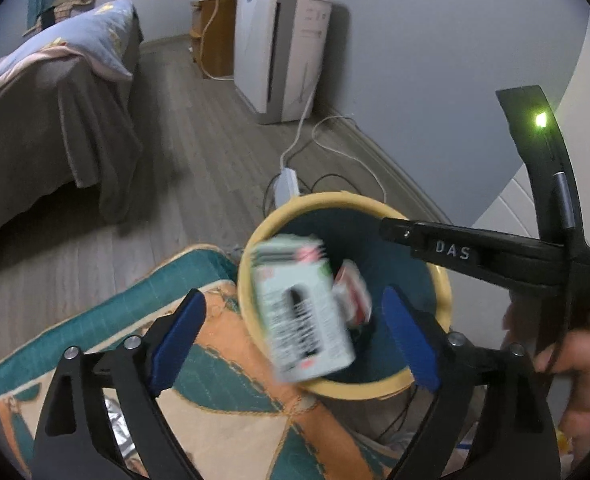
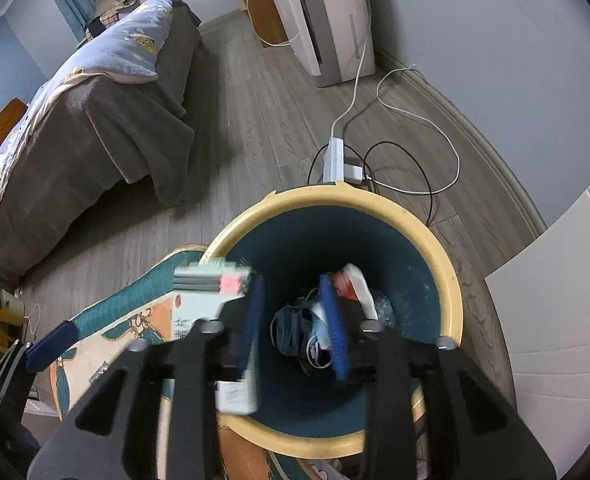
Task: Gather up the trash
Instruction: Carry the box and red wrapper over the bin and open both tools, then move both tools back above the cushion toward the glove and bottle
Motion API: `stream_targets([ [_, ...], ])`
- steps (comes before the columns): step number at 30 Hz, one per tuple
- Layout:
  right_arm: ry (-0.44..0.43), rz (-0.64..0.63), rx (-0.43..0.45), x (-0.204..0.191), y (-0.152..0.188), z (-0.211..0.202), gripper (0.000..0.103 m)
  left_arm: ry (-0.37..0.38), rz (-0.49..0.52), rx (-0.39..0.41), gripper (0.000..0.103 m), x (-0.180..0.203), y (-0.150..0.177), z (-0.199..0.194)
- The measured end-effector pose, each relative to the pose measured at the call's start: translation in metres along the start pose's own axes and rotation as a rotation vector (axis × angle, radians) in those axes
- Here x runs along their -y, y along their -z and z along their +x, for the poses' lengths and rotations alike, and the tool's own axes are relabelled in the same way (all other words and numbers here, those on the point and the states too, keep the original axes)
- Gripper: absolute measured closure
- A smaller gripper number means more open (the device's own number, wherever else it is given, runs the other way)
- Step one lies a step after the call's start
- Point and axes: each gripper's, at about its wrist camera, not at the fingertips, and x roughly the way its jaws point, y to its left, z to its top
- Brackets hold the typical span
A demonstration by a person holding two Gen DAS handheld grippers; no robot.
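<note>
both sets of jaws stand spread over a yellow-rimmed trash bin on a bedroom floor: the left gripper frames a pale green carton between its blue pads without either pad visibly touching it, and the carton is motion-blurred, tipped and hanging at the near-left rim, seemingly in free fall. the right gripper is parted too and holds nothing, its tips poised above the bin's mouth; seen from there the carton overlaps the left edge of the rim, so whether it clears the lip cannot be told. judged from this, the step in hand is the drop itself, and doing it well means letting go squarely above the dark teal interior rather than over the rim, with the fingers wide enough not to snag the box, and the other tool kept clear of its path. inside the bin lie a red-and-white wrapper against the far wall, a dark teal bundle of cloth or bag at the bottom, and a tangle of thin cord or mask straps that is too small to name. the bin sits at the edge of an orange-and-teal rug, near a white power strip and its trailing cables, with a grey-covered bed well apart.
</note>
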Motion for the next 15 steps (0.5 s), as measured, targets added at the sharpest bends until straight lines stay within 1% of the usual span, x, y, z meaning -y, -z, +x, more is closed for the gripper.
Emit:
stream_targets([
  [2,-0.001,-0.005,0.004,-0.002,-0.001,0.000,0.052,-0.007,-0.012,-0.006,0.011,-0.003,0.002,-0.001],
  [4,-0.003,-0.016,0.010,-0.006,-0.001,-0.001,0.036,-0.020,-0.031,-0.006,0.009,-0.010,0.006,-0.005],
  [5,-0.005,-0.020,0.012,-0.006,0.000,-0.002,0.032,-0.028,-0.039,-0.005,0.009,-0.013,0.009,-0.008],
  [7,-0.007,-0.023,0.017,-0.008,0.001,-0.004,0.021,-0.050,-0.061,-0.002,0.008,-0.023,0.016,-0.014],
  [8,-0.005,-0.025,0.019,-0.009,0.001,-0.004,0.018,-0.062,-0.069,0.001,0.007,-0.028,0.019,-0.017],
  [10,-0.005,-0.029,0.025,-0.010,0.003,-0.007,0.009,-0.101,-0.086,0.007,0.007,-0.039,0.028,-0.024],
  [12,-0.010,-0.033,0.024,-0.013,0.005,-0.010,0.006,-0.140,-0.097,0.011,0.006,-0.050,0.036,-0.033],
  [15,0.005,-0.062,0.024,-0.021,0.009,-0.014,0.006,-0.194,-0.132,0.014,0.006,-0.069,0.050,-0.050],
])
